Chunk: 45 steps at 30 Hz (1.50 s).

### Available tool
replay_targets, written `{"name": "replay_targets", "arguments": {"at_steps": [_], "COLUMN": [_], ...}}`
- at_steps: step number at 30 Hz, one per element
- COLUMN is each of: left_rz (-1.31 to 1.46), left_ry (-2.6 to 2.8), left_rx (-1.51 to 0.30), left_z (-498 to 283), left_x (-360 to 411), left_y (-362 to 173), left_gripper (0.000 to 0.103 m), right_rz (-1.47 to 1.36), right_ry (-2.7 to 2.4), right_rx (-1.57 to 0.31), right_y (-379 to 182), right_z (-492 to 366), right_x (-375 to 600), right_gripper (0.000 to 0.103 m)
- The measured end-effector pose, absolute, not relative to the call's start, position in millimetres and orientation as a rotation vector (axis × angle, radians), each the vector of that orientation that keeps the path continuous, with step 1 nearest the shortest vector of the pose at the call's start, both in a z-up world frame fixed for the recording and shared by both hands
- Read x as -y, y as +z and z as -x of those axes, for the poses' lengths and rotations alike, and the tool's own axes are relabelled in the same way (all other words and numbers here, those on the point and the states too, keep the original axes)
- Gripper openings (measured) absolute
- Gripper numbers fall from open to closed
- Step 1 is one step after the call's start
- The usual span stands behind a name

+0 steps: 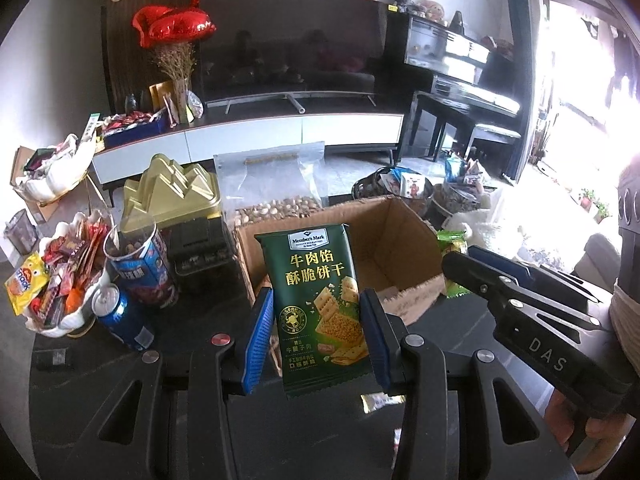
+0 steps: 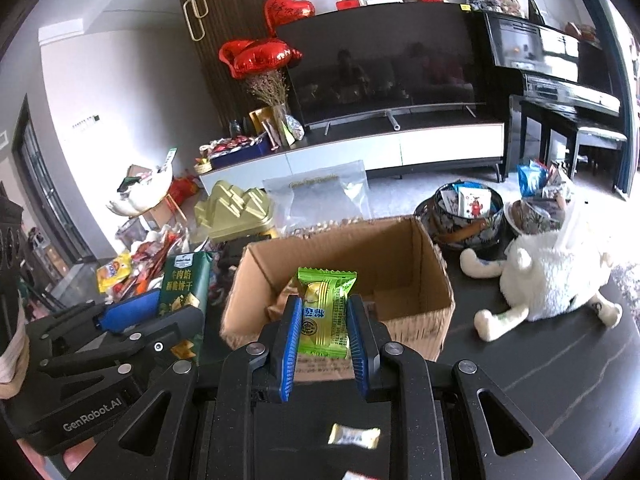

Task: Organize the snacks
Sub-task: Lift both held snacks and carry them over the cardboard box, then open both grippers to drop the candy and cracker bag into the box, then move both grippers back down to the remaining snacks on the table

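Note:
My left gripper is shut on a dark green cracker packet, held upright just in front of the open cardboard box. The packet also shows in the right wrist view, to the left of the box. My right gripper is shut on a light green wrapped snack, held over the box's near edge. The right gripper shows in the left wrist view at the right, beside the box.
A dish of mixed snacks, a blue can and a snack tub stand left. A gold tin and nut bag stand behind. A plush toy and snack bowls are right. A small candy lies near.

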<state>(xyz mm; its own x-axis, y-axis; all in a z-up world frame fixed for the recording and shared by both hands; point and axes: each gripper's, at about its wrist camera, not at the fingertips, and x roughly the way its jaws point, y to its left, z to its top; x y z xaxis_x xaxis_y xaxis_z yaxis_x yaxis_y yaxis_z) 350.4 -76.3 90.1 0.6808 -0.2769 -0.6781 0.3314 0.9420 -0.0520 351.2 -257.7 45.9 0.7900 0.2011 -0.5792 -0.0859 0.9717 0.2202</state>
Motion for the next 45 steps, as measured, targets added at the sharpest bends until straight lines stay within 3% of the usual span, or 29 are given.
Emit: {"name": "replay_targets", "arguments": {"at_steps": [15, 17, 18, 19, 28, 45], "left_rz": [-0.087, -0.089, -0.089, -0.092, -0.105, -0.120], "left_ry": [-0.318, -0.305, -0.301, -0.294, -0.319, -0.359], "left_rx": [-0.794, -0.792, -0.787, -0.779, -0.742, -0.702], "left_z": [-415, -417, -415, -412, -371, -282], "left_x": [90, 90, 89, 88, 85, 75], "left_y": [66, 64, 63, 62, 62, 63], "left_gripper": [0.045, 0.054, 0.055, 0.056, 0.063, 0.065], "right_rz": [-0.199, -0.205, -0.206, -0.205, -0.202, -0.212], "right_ry": [0.148, 0.127, 0.113, 0.102, 0.100, 0.124], "right_rx": [-0.676, -0.681, -0.681, -0.678, -0.651, -0.663], "right_y": [21, 18, 17, 16, 16, 10], "right_z": [-406, -409, -408, -407, -368, -284], "right_x": [266, 269, 271, 272, 273, 262], "right_gripper": [0.025, 0.033, 0.046, 0.048, 0.048, 0.048]}}
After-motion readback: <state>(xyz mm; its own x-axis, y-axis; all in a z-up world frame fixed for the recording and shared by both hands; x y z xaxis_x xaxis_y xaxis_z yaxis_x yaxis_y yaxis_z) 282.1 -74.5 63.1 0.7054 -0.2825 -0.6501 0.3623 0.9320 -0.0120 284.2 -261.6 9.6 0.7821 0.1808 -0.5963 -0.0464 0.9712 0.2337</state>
